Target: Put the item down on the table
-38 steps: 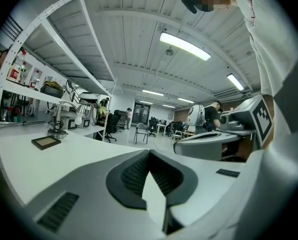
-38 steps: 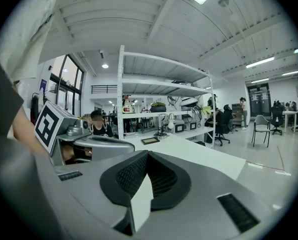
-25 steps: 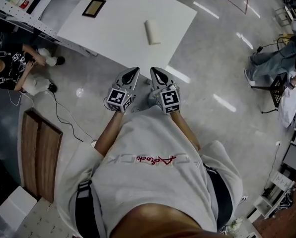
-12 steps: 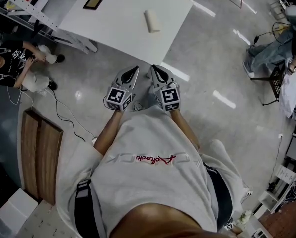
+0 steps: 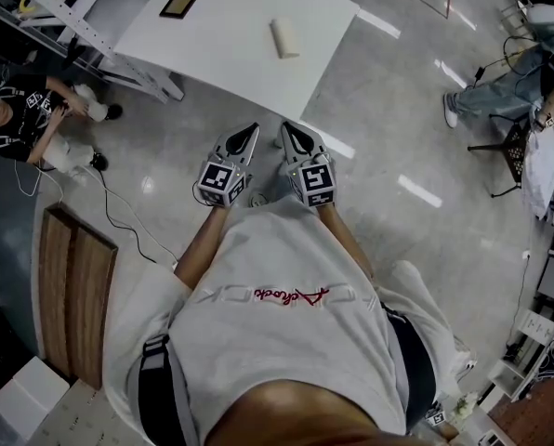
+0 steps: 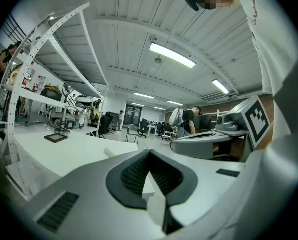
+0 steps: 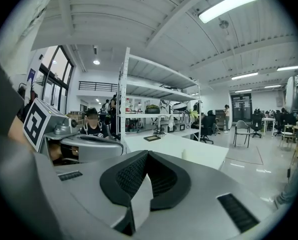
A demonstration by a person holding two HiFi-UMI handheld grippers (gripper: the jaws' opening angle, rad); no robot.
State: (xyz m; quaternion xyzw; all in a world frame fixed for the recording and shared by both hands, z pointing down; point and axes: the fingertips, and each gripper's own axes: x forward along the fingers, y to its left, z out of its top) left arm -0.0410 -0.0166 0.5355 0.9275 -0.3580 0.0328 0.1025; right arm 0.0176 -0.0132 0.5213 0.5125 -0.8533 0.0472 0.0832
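Observation:
In the head view my left gripper [image 5: 250,132] and right gripper [image 5: 289,129] are held side by side in front of my chest, over the grey floor, just short of the white table [image 5: 221,49]. Both are shut with nothing between the jaws. A white roll [image 5: 283,38] lies on the table's far right part. The left gripper view shows the closed left gripper [image 6: 149,153], with the right gripper's body beside it and the table [image 6: 64,149] ahead. In the right gripper view the right gripper [image 7: 147,154] is closed and the roll [image 7: 185,154] is small ahead.
A dark framed plate [image 5: 179,3] lies at the table's far left. A metal shelf rack [image 5: 54,7] stands left of the table, and a person [image 5: 26,119] crouches beside it. A cable [image 5: 128,221] and wooden board [image 5: 72,291] lie at left. Another person [image 5: 505,91] sits at far right.
The table and the roll have slid a little toward the top of the head view. Both grippers stay side by side and shut.

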